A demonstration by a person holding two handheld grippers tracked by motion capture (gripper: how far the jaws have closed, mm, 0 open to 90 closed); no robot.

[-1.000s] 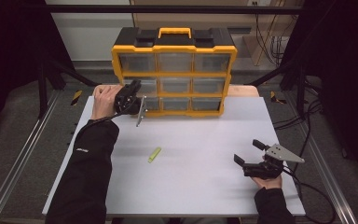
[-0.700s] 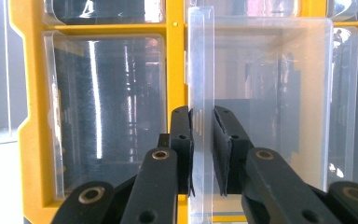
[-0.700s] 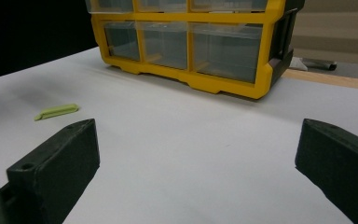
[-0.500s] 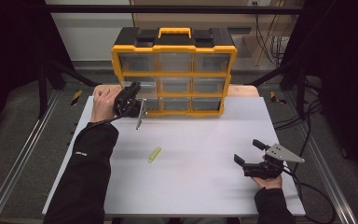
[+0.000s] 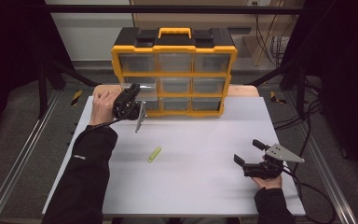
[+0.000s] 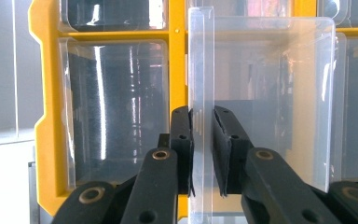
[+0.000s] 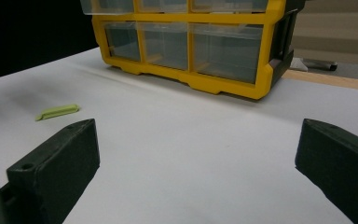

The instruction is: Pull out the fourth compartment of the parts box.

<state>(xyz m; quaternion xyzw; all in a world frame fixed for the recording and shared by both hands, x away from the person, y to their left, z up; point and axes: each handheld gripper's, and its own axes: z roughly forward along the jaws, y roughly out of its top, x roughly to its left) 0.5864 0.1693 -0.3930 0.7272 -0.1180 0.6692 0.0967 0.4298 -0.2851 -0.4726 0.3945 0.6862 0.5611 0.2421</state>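
While the left gripper (image 6: 202, 154) pinches a clear drawer's (image 6: 265, 102) tab, right gripper (image 7: 196, 172) gapes — drawers look empty.

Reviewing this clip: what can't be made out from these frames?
- Drawer contents: in the high view, the organizer has glare on its clear drawer fronts, so contents are unreadable.
- The pulled-out drawer held by the left gripper: its interior is lost in reflections, its bottom cut off by the left gripper view's edge.
- The small green piece on the table: too small to identify.
- Right gripper: open, body cut off below.
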